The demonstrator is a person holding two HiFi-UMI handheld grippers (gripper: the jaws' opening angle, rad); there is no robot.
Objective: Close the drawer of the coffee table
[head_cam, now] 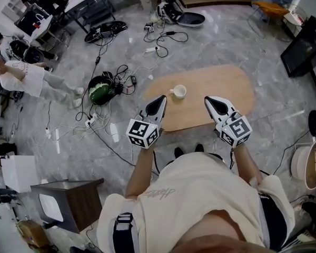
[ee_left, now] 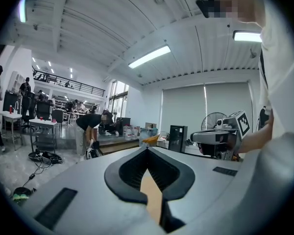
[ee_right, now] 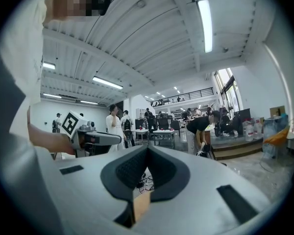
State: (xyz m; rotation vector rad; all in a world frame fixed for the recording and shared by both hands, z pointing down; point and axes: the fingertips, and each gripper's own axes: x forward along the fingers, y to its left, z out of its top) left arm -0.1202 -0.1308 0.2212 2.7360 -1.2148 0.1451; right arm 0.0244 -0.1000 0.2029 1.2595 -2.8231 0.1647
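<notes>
Head view: oval wooden coffee table (head_cam: 221,88) bears a white cup (head_cam: 179,91).

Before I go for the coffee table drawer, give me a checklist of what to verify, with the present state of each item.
1. Left gripper free: ok. Its jaws meet at the tips with nothing between them.
2. Right gripper free: ok. Its jaws are also together and hold nothing.
3. Drawer located: cannot tell. The coffee table is seen from above, and its top hides any drawer, open or shut.
4. Cup out of the way: ok. It stands on the table beyond both grippers and touches neither.
5. Floor safe to step on: not ok. Loose cables lie beside the table's left end.
</notes>
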